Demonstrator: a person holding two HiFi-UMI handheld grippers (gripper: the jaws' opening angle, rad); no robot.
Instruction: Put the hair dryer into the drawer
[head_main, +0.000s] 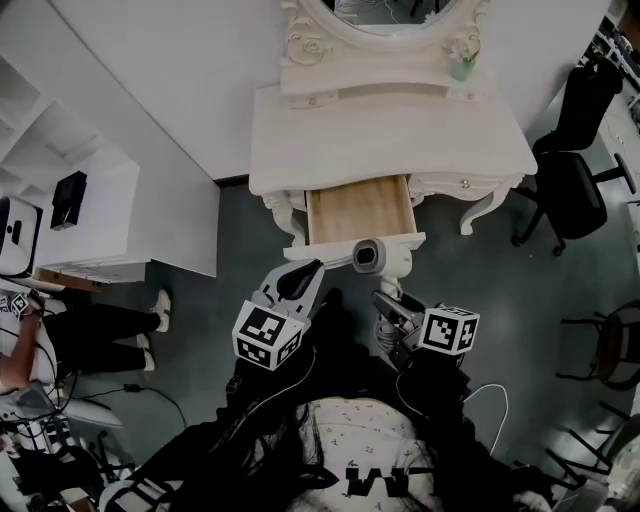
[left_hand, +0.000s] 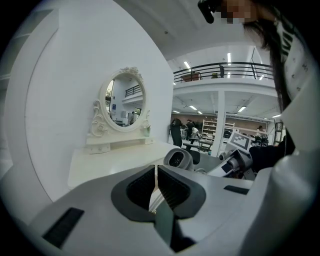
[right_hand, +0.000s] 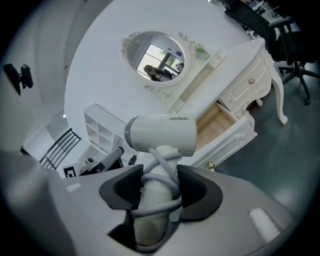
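The white and grey plastic hair dryer (right_hand: 160, 134) is in the air, carried by the right gripper (right_hand: 157, 192). The jaws are clamped on its upright handle, which has the grey cord wound round it. From the jaws the handle runs straight up the right gripper view to the head. The barrel lies crosswise there, its long axis level across the frame.

In the head view the dryer's head hangs at the front panel of the open wood-lined drawer (head_main: 358, 210), whose cavity lies directly up-frame of it. Judging from this, the coming move is a short carry up-frame and then down into the cavity. The barrel seems to lie along the drawer's width.

The left gripper (left_hand: 156, 187) sits just left of the dryer in the head view, close to the drawer's lower-left corner. Its jaws are pressed together with nothing between them. Both grippers are near the drawer, but only the right one carries anything.

The drawer belongs to a cream, carved dressing table whose counter (head_main: 400, 140) is nearly bare, bearing an oval mirror (head_main: 385, 15) and a small green pot (head_main: 462, 65). It stands against a white wall on a dark grey floor (head_main: 480, 290). A black office chair (head_main: 575, 170) is at the right and white shelving (head_main: 100, 220) at the left.
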